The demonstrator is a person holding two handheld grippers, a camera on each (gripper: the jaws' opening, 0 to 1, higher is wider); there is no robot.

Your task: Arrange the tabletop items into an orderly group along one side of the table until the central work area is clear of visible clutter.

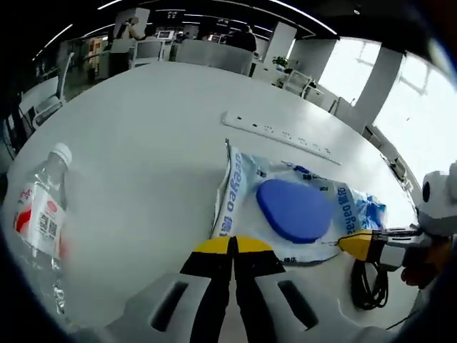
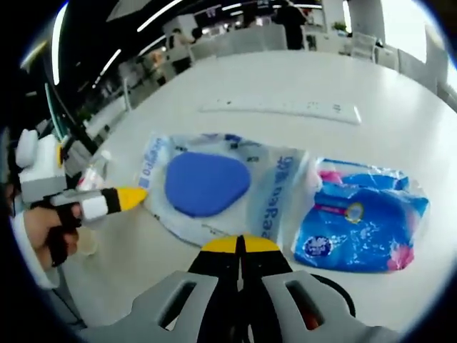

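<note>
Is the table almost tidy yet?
Not yet. The clear plastic bag with the blue oval pad, the blue tissue pack and the clear water bottle lie spread out. Both tools, left and right, are shut and empty. All sorting remains.

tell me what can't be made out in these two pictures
- Small print on the clear bag with the blue oval: too small, left gripper view.
- Water bottle: lower part blurred and cut by the edge, left gripper view.
- Black cable: its ends run out of view.
- Blue packet: label too small, right gripper view.
</note>
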